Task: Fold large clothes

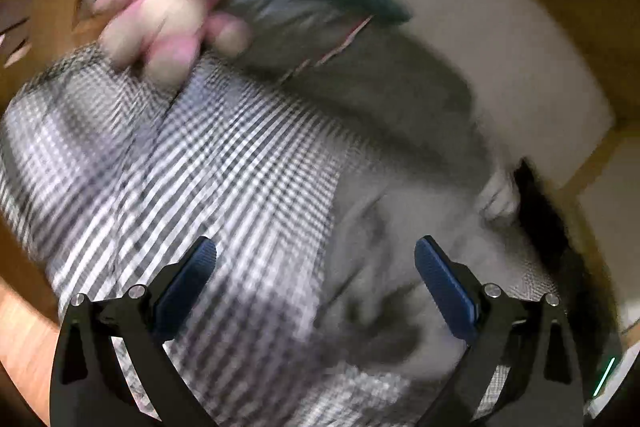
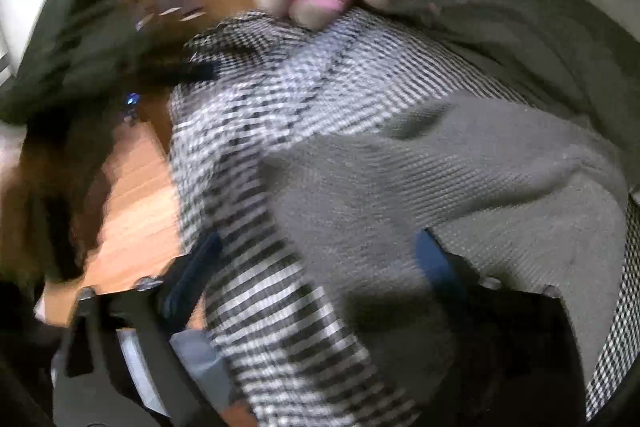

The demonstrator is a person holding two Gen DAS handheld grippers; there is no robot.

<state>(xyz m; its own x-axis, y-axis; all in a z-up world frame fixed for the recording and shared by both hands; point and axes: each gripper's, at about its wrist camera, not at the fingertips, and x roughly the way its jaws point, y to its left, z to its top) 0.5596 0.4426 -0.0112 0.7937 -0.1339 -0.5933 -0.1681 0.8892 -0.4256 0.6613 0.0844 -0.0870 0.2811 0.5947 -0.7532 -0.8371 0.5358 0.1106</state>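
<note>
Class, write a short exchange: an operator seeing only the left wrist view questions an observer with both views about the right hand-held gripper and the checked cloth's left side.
Operator: Is the right hand-held gripper shut?
Observer: No, its fingers stand apart over the grey knit.
Operator: What lies left of the checked cloth?
Observer: Wooden floor, then a dark green cloth, too blurred to identify.

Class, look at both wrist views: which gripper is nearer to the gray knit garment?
Right, probably. The right gripper hangs open with the gray knit garment filling the space at its fingers. The left gripper, also open, is mostly over the checked cloth, the knit at its right finger.
</note>
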